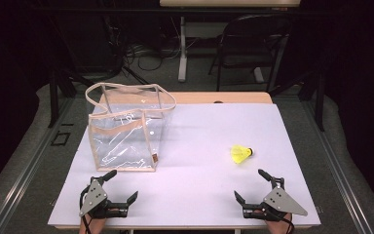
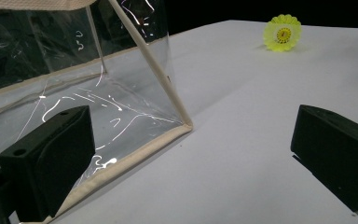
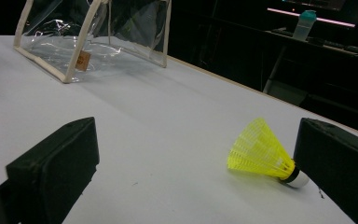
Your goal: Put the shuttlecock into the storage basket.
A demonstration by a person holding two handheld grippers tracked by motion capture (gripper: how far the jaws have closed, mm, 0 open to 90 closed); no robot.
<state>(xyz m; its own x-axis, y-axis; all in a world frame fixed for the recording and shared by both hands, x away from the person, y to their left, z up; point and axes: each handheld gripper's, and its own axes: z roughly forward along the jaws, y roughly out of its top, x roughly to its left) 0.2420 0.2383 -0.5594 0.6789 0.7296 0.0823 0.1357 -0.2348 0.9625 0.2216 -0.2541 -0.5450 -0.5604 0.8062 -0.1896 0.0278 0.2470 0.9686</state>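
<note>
Shuttlecock (image 1: 241,154): a yellow one with a white cork tip, lying on its side on the right half of the table, well apart from the bag. In the right gripper view it (image 3: 264,155) is lying just ahead of the jaws, cork end pointing toward the right-hand jaw and close to it; whether they are touching I cannot tell. In the left gripper view it (image 2: 282,32) is showing far off, skirt facing the camera.

Bag (image 1: 126,127): clear plastic with beige trim and handles, standing upright and open on the left half of the table, a small brown tag at its near right corner. In the left gripper view its bottom corner (image 2: 121,107) is sitting just beyond the left-hand jaw.

Right gripper (image 1: 253,186): resting at the near edge, jaws spread wide and gripping nothing, the shuttlecock lying just beyond it.

Left gripper (image 1: 121,186): resting at the near edge just in front of the bag, jaws likewise spread and empty.

Table (image 1: 199,195): white top, carrying the bag, shuttlecock and both grippers.

Background: a dark chair (image 1: 253,44) is standing behind the table.
</note>
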